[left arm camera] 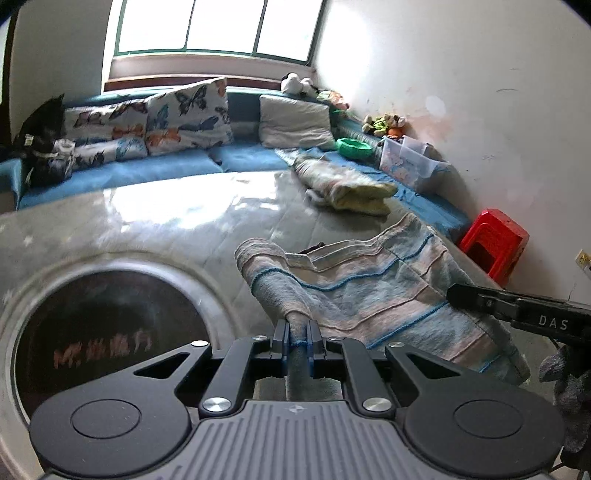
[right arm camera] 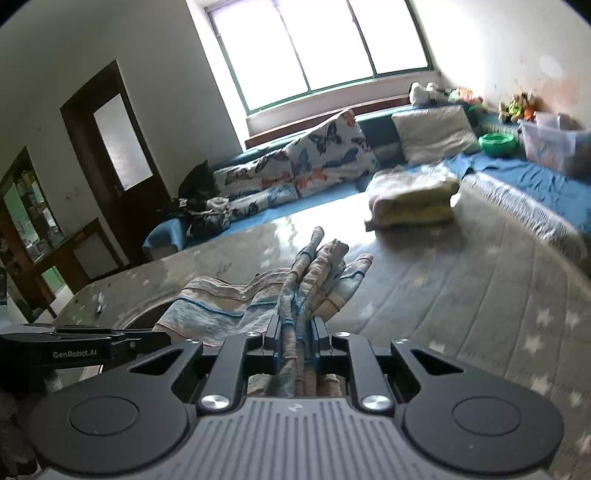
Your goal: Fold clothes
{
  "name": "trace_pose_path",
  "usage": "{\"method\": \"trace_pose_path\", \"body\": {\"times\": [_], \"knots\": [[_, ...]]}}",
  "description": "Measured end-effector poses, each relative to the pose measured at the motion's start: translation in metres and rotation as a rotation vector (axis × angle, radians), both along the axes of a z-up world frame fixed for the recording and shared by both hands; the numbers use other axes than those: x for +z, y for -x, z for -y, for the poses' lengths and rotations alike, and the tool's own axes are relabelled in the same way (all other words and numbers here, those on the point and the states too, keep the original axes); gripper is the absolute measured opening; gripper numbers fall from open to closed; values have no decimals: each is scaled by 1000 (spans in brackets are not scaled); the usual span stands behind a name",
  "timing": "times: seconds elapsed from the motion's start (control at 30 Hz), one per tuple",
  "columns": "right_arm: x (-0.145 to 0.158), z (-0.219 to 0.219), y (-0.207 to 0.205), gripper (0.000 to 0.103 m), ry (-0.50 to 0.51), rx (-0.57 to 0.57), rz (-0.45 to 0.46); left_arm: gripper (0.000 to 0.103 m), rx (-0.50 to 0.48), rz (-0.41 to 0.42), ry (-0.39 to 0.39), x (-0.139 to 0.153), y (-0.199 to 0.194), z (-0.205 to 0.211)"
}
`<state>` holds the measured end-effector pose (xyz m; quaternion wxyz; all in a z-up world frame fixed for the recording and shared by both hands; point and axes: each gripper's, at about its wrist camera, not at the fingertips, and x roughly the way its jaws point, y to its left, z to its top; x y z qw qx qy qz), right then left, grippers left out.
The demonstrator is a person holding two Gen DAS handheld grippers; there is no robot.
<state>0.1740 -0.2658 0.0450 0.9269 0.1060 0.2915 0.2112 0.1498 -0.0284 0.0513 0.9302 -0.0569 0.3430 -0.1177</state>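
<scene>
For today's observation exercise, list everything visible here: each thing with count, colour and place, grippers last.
Striped towel-like cloth: one, blue-pink, on the table, pinched at both ends.
Folded cloth pile: one, cream-yellow, far end of the table.
Quilted grey table cover: one, under both cloths.
Butterfly-print cushions: several, white, on the blue sofa.
Green bowl: one, on the sofa.
Red plastic stool: one, by the wall.
Left gripper: shut on cloth.
Right gripper: shut on cloth.

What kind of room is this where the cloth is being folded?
Most likely a home living room. A blue corner sofa with butterfly pillows runs under a big window, soft toys sit along the wall, and the striped cloth lies on a grey table.
</scene>
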Motion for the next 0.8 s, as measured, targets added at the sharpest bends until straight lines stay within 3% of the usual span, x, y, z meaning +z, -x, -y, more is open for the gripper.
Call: {"method": "trace_pose_path", "body": {"times": [0.4, 0.6, 0.8], "knots": [[27, 14, -41, 14, 29, -42, 72, 10, -7, 42, -43, 19, -53, 33], [17, 24, -61, 14, 38, -66, 47, 10, -7, 19, -48, 9, -77, 44], [-12, 35, -69, 14, 36, -83, -22, 10, -17, -47, -54, -20, -89, 51]]}}
